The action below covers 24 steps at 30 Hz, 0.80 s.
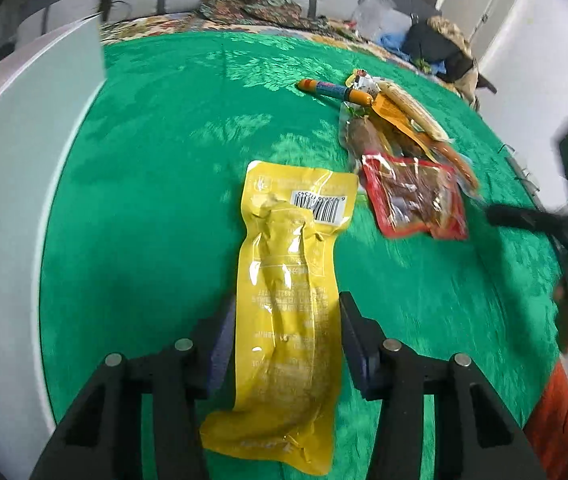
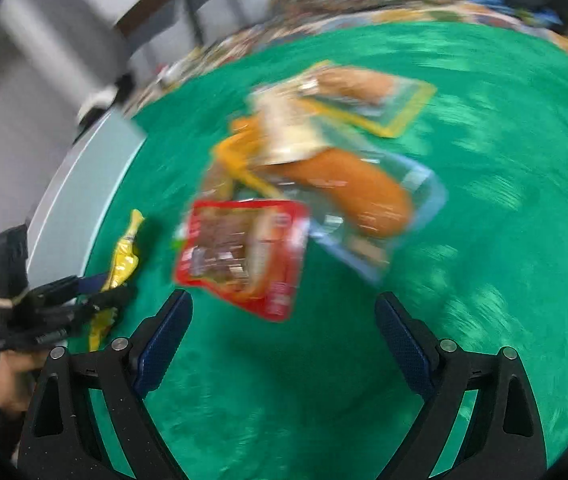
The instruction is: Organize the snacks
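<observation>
Snacks are only starting to get sorted, I think.
Left gripper [image 1: 286, 344] pinches the long, shiny yellow plastic snack pack [image 1: 290, 292] by its near part, away from the heap. Right gripper [image 2: 284, 344] stands wide open with nothing in it, just before the flat, crinkly red see-through packet [image 2: 243, 256]. Behind that, orange sausage packs [image 2: 348, 196] lie mixed in a pile on the soft green cloth [image 2: 484, 240], not yet tidied.
</observation>
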### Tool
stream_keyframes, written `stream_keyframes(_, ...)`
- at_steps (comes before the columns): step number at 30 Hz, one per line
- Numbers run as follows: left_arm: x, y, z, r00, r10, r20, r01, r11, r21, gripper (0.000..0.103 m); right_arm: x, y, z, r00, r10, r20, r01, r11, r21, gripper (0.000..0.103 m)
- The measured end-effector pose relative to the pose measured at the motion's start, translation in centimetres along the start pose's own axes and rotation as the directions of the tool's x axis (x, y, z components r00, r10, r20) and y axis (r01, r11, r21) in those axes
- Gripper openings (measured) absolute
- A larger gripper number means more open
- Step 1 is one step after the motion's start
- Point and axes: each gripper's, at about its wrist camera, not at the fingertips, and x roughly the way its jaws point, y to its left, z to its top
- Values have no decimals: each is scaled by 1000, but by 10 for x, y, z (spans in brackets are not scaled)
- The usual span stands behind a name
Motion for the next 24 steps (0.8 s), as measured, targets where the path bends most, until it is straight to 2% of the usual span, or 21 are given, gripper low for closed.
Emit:
stream_keyframes(1, -5, 1, -7, 1000, -6, 9, 6, 1000, -22, 48, 10, 3, 6, 999, 1, -42, 0, 1000, 9, 94)
stream_keyframes(2, -10, 6, -15, 1000, -18, 24, 19, 998, -59, 48, 23, 0, 12, 996, 17, -83, -12, 998, 65, 94)
stream_keyframes(4, -19, 12, -26, 999, -29, 42, 34, 993, -109, 48, 26, -1, 19, 997, 74, -26, -69, 987, 146, 93)
stream_keyframes(5, -22, 13, -34, 998, -31, 51, 37, 992, -122, 48, 30, 1, 20, 989, 145, -31, -138, 977, 164, 93)
stream_keyframes(7, -25, 15, -40, 998, -33, 59, 40, 991, -131, 48, 41, 12, 14, 949, 299, -98, -276, 941, 197, 92)
stream_keyframes(8, -26, 14, -42, 998, -31, 60, 38, 992, -124, 48, 44, 25, 7, 913, 375, -157, -347, 920, 179, 92)
stream_keyframes(9, -27, 13, -43, 998, -26, 59, 33, 993, -115, 48, 43, 36, 1, 894, 400, -202, -378, 915, 140, 91)
stream_keyframes(10, -25, 11, -43, 998, -19, 60, 25, 994, -109, 48, 37, 48, -5, 885, 398, -241, -391, 917, 79, 91)
stream_keyframes(11, -24, 9, -43, 998, -13, 64, 20, 994, -109, 48, 28, 60, -10, 892, 365, -267, -380, 925, -5, 91)
stream_keyframes(12, -24, 10, -43, 998, -10, 69, 18, 993, -118, 48, 17, 72, -14, 926, 269, -264, -308, 943, -122, 93)
stream_keyframes(13, -25, 11, -44, 997, -9, 74, 19, 991, -131, 48, 8, 86, -15, 968, 115, -222, -176, 946, -274, 94)
stream_keyframes(14, -26, 13, -46, 997, -13, 82, 25, 988, -154, 48, 4, 98, -16, 985, 10, -174, -79, 916, -394, 94)
stream_keyframes(15, -27, 16, -48, 996, -19, 88, 34, 984, -173, 48, 5, 113, -16, 989, -86, -119, 11, 852, -523, 94)
stream_keyframes(16, -28, 18, -49, 995, -26, 93, 44, 981, -190, 48, 10, 127, -14, 985, -155, -80, 73, 784, -617, 94)
stream_keyframes(17, -29, 20, -52, 995, -32, 96, 51, 977, -208, 48, 19, 138, -12, 978, -195, -72, 96, 730, -676, 94)
stream_keyframes(18, -31, 21, -54, 995, -31, 97, 51, 975, -216, 48, 31, 143, -6, 971, -223, -91, 93, 696, -712, 94)
stream_keyframes(20, -35, 24, -61, 995, -24, 101, 46, 973, -227, 48, 61, 154, 7, 953, -267, -143, 85, 688, -720, 93)
stream_keyframes(23, -38, 24, -67, 994, -22, 103, 45, 972, -231, 48, 93, 165, 22, 947, -304, -109, 126, 659, -741, 93)
stream_keyframes(24, -39, 23, -69, 994, -22, 103, 45, 973, -227, 48, 107, 164, 25, 933, -331, -140, 134, 682, -719, 94)
